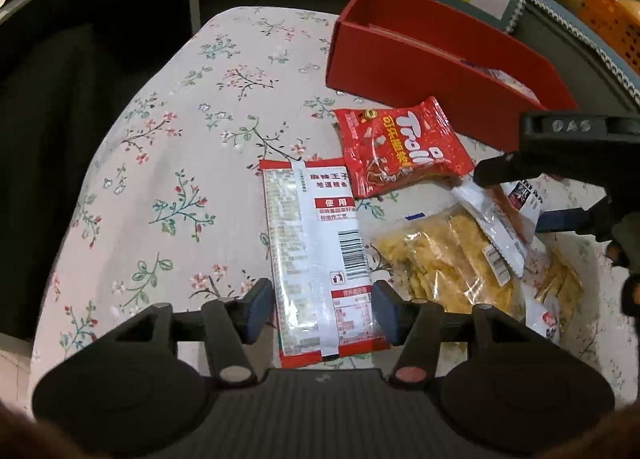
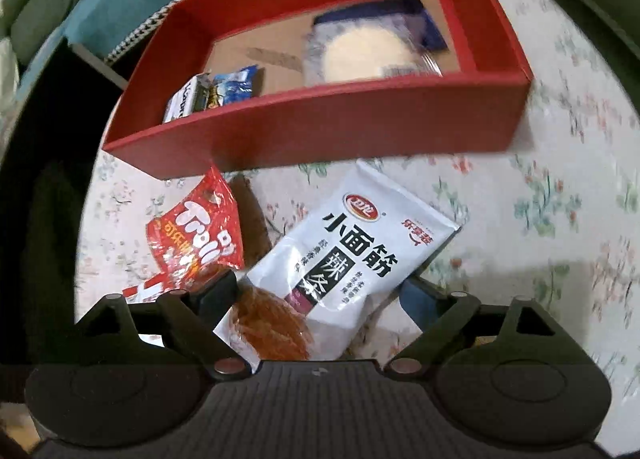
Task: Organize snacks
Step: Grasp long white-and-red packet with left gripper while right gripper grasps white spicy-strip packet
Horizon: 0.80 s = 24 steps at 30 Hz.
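Lying on a worktop (image 1: pixel 168 163) covered with a floral cloth are several snack packets, with a red box (image 1: pixel 420 71) standing open at the far side.

From the left wrist view, the left gripper (image 1: pixel 322 313) is pointing steeply down over a long white packet with red ends (image 1: pixel 316 251), printed side with a barcode facing up. Its blue pads (image 1: pixel 260 307) are sitting at either long edge of this packet, close against it; whether they are actually pressing it I cannot tell. Just beyond, a red Trolli bag (image 1: pixel 400 147) is lying with one corner over the white packet's far end. To the right, a clear bag of yellow chips (image 1: pixel 440 263) is resting on the cloth, partly under a white spicy-strip pouch (image 1: pixel 496 231). The right gripper (image 1: pixel 532 195) is entering from the right edge above that pouch.

From the right wrist view, the right gripper (image 2: pixel 316 291) is standing with its jaws wide, the white spicy-strip pouch (image 2: pixel 352 259) lying between them, untouched by the pads as far as can be seen. The red Trolli bag (image 2: pixel 200 231) is lying to its left. The red box (image 2: pixel 320 123) is just beyond, holding a small blue-and-white packet (image 2: pixel 216 93) in one corner and a blurred clear pack with a pale round item (image 2: pixel 368 55) at the other.
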Motion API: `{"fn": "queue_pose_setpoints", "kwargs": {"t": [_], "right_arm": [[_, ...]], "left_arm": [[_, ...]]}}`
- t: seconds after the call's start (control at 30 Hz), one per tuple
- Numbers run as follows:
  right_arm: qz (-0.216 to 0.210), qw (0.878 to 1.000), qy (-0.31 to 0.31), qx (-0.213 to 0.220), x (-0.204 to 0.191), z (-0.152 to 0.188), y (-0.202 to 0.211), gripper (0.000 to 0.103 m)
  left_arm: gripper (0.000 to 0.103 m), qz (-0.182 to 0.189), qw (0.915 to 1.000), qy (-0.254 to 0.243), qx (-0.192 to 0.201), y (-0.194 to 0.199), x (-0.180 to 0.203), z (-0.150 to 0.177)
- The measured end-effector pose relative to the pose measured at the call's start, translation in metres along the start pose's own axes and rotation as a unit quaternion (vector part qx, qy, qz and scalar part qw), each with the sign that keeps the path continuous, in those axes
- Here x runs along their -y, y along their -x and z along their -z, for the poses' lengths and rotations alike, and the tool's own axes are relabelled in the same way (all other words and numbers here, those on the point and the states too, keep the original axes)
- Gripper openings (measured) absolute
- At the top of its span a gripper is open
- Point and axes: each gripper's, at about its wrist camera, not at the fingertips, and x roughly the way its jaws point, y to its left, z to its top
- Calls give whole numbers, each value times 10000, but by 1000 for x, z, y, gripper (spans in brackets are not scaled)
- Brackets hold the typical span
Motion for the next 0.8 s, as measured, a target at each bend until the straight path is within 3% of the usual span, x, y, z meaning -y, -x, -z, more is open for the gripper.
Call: {"fn": "queue_pose_setpoints", "kwargs": {"t": [0.07,0.2,0.23,0.33,0.5,0.6,0.77,0.8], "right_arm": [[0,10000,61,53,0,-2,-1,92],[-53,9993,355,-124,6,-9,0,81],[34,9985,531,-146,7,-10,1,78],[482,9945,911,-196,10,-10,6,80],[175,9996,171,123,22,-16,22,89],[148,9997,26,199,15,-15,16,89],[848,9938,646,328,-7,1,-5,90],[977,9905,909,323,-12,4,-6,85]], "left_arm": [[66,68,9999,104,20,2,-4,0],[74,204,9994,277,43,5,-10,-1],[74,184,9994,277,37,5,-9,-1],[75,202,9994,298,-7,3,-10,-1],[76,310,9983,489,42,5,-11,-3],[78,161,9985,513,95,3,-9,-5],[82,-65,9968,777,147,-2,-17,-7],[83,-125,9967,794,146,-4,-17,-7]]}}
